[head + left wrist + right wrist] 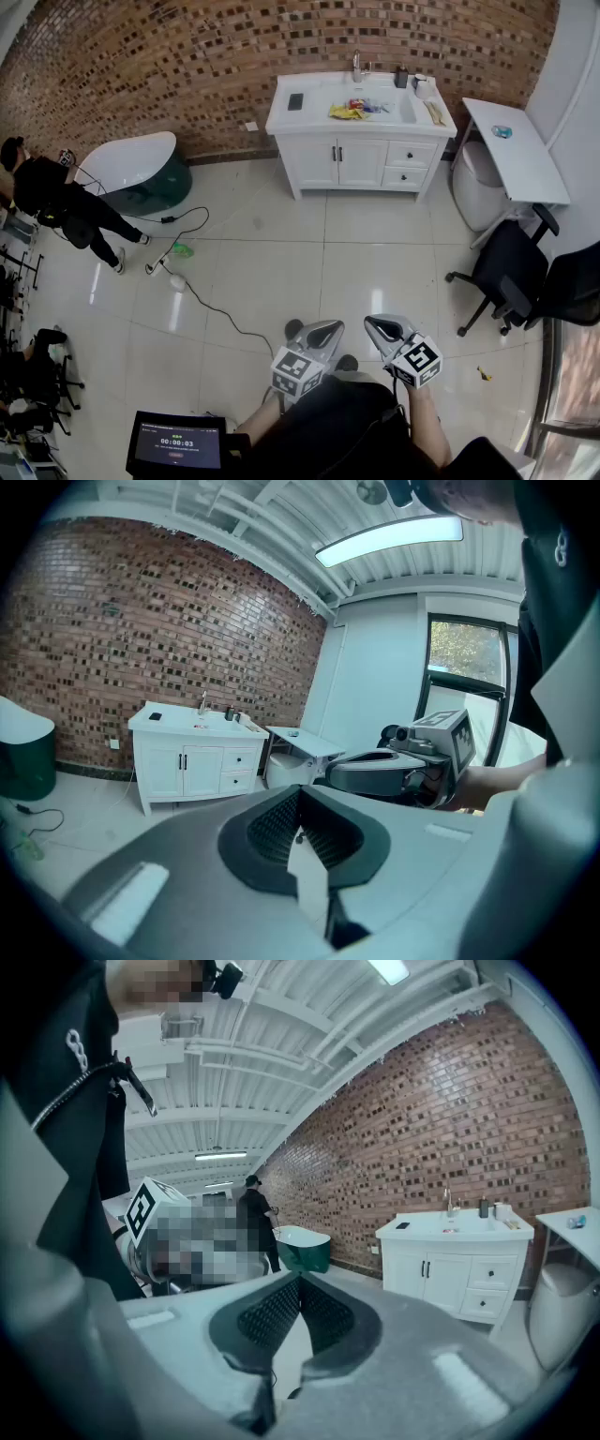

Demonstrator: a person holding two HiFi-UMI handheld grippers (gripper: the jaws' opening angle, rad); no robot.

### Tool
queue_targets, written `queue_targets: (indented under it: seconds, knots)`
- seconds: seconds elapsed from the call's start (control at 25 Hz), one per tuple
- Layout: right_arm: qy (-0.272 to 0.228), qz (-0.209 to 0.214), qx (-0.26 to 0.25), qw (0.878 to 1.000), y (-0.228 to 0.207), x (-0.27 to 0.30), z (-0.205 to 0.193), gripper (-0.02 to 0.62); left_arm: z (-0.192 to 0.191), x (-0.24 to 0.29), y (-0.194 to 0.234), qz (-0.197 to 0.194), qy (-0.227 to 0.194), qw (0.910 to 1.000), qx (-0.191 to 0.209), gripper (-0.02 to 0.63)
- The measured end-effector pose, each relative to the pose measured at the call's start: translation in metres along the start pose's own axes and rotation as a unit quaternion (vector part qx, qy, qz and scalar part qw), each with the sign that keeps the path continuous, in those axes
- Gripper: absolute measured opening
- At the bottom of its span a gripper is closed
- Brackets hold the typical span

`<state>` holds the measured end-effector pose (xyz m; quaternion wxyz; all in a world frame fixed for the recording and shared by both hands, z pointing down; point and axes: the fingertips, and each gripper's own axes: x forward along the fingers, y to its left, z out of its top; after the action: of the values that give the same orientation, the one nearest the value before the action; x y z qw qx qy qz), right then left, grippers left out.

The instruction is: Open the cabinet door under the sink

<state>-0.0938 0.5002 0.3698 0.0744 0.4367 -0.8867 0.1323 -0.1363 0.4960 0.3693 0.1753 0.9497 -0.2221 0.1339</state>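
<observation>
The white sink cabinet (361, 150) stands against the brick wall, far across the tiled floor. Its two doors (339, 161) under the sink are closed, with dark handles at their meeting edge, and drawers sit to their right. The cabinet also shows small in the left gripper view (192, 761) and in the right gripper view (455, 1274). Both grippers are held close to the person's body, well short of the cabinet. My left gripper (325, 330) has its jaws together with nothing between them. My right gripper (378, 324) likewise looks shut and holds nothing.
A bathtub (141, 173) and a person (56, 202) are at the left. A cable (211, 305) trails over the floor tiles. A toilet (476, 183), a white table (517, 150) and office chairs (511, 272) stand at the right. A dark screen (176, 443) sits near my left.
</observation>
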Motion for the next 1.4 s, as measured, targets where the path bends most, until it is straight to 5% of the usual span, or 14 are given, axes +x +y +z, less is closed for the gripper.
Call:
queue_targets:
  seconds: [0.36, 0.84, 1.12, 1.4]
  knots:
    - [0.015, 0.009, 0.008, 1.000, 0.016, 0.014, -0.005, -0.009, -0.007, -0.020, 0.013, 0.013, 0.006, 0.9997, -0.021, 0.017]
    - [0.050, 0.013, 0.024, 0.998, -0.016, 0.038, -0.019, -0.009, -0.016, 0.001, 0.048, 0.021, 0.026, 0.9988, -0.037, 0.017]
    - [0.058, -0.001, 0.003, 0.998, -0.059, 0.069, 0.016, -0.009, 0.029, 0.050, 0.098, 0.019, 0.009, 0.9991, -0.037, 0.017]
    - [0.077, -0.093, 0.025, 0.992, -0.140, 0.074, 0.035, -0.009, 0.077, 0.109, 0.120, -0.048, -0.005, 0.9987, -0.018, 0.017]
